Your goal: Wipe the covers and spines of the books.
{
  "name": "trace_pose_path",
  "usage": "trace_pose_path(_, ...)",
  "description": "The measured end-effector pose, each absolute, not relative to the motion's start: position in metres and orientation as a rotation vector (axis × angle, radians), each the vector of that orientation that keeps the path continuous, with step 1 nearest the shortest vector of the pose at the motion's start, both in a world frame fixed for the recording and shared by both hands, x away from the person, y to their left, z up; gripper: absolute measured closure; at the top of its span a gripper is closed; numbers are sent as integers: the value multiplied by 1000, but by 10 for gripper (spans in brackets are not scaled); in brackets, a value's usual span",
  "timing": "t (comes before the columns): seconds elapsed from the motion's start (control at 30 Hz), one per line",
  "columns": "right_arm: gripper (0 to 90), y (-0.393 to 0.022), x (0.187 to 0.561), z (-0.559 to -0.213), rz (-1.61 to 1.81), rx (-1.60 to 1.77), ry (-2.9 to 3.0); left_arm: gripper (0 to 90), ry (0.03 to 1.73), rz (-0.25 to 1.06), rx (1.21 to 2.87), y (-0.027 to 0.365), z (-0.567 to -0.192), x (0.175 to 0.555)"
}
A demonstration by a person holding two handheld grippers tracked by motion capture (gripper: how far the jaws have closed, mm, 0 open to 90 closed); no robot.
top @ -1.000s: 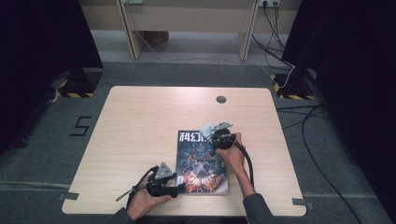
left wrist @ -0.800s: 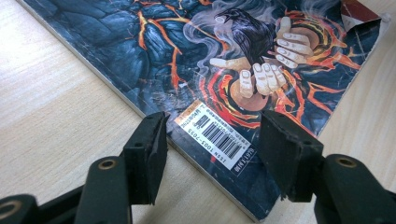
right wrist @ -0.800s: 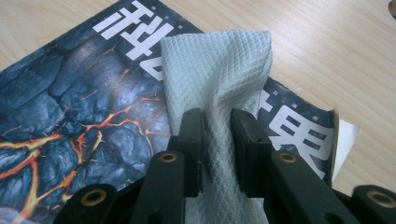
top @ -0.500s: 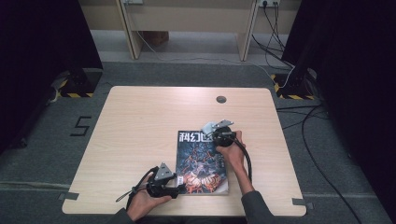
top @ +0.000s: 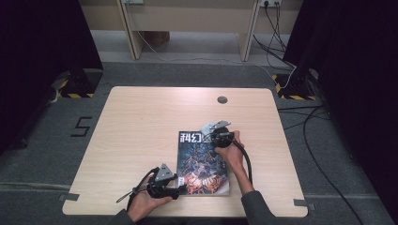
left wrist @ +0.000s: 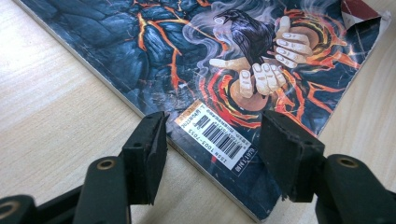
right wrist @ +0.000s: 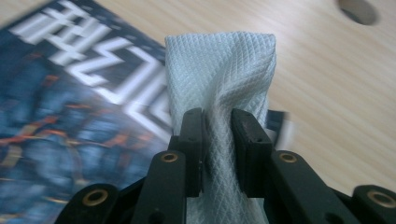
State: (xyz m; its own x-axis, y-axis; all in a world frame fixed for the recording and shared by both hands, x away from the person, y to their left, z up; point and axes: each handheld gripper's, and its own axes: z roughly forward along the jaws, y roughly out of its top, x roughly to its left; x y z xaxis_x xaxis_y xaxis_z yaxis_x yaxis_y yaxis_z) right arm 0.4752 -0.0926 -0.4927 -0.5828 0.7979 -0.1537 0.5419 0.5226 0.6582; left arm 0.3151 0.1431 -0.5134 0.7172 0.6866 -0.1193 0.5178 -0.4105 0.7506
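Observation:
A magazine (top: 202, 164) with a dark blue and orange cover lies flat near the table's front edge. My left gripper (top: 180, 191) is at its near left corner. In the left gripper view the jaws stand open (left wrist: 212, 135) astride the barcode corner of the magazine (left wrist: 187, 56), one jaw over the wood and the other over the cover. My right gripper (top: 212, 132) hovers at the magazine's far right corner by the white title. Its jaws (right wrist: 217, 121) are shut on a folded white textured cloth (right wrist: 219, 65) that sticks up past the tips, with the magazine (right wrist: 70, 116) blurred behind.
The light wooden table (top: 141, 122) has a round cable hole (top: 222, 99) beyond the right gripper, also seen as the cable hole (right wrist: 357, 9) in the right gripper view. Cables trail from both grippers toward the front edge. Dark curtains stand on both sides.

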Motion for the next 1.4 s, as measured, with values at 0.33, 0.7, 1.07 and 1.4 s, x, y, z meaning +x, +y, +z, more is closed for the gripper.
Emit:
trace_pose_path(0.33,751,-41,484,-492,810,1027,2411,410,907,263,2102,143,-514,315)
trace_pose_path(0.7,749,-20,474,-491,831,927,2485,415,915,263,2098,143,-514,314)
trace_pose_path(1.07,741,-17,483,-490,796,950,2478,379,924,225,2101,145,-514,320)
trace_pose_path(1.4,737,-20,454,-492,883,876,2544,377,914,215,2104,145,-514,318)
